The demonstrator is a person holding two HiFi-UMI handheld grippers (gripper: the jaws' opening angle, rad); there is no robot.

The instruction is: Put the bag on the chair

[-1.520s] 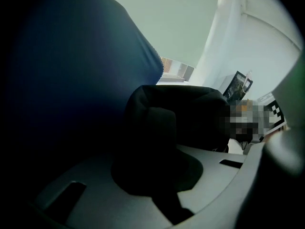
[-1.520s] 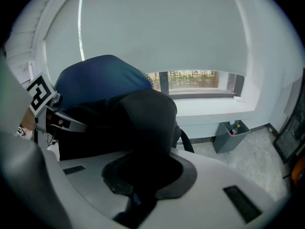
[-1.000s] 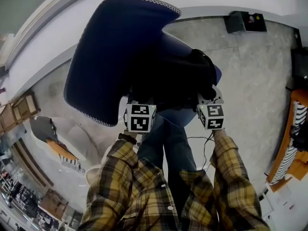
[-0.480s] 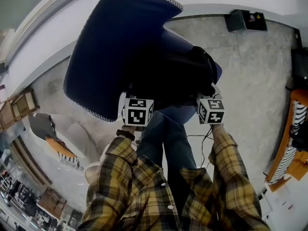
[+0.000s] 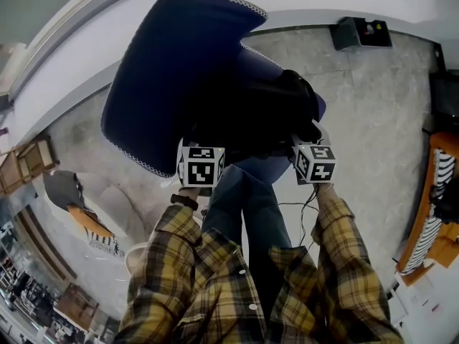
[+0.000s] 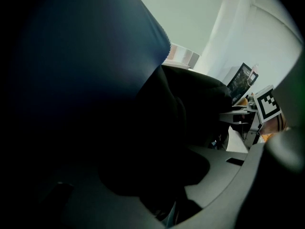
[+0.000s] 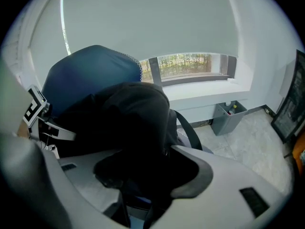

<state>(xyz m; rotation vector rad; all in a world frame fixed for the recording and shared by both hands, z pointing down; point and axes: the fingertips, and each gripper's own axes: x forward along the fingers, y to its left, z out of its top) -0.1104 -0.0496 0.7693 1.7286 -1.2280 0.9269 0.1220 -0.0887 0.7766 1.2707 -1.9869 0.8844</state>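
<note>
A black bag (image 5: 262,113) rests on the seat of a blue padded chair (image 5: 172,70), against its backrest. My left gripper (image 5: 199,146) is at the bag's near left edge. My right gripper (image 5: 308,137) is at its near right edge. Both sets of jaws are opening. In the right gripper view the bag (image 7: 128,123) fills the wide gap of the right gripper (image 7: 143,171), and its fabric hangs loosely between the jaws. The left gripper view is very dark. There the bag (image 6: 190,104) lies in front of the left gripper (image 6: 157,175), beside the chair back (image 6: 86,56).
The person's jeans legs (image 5: 244,206) stand right against the chair front. A grey bin (image 5: 362,33) sits by the white wall under a window sill (image 7: 205,87). A wooden rack (image 5: 430,213) lines the right side. A thin cable (image 5: 305,217) trails on the stone floor.
The left gripper's marker cube has slid a little left and forward, and the right one has edged forward. The bag stays on the seat.
</note>
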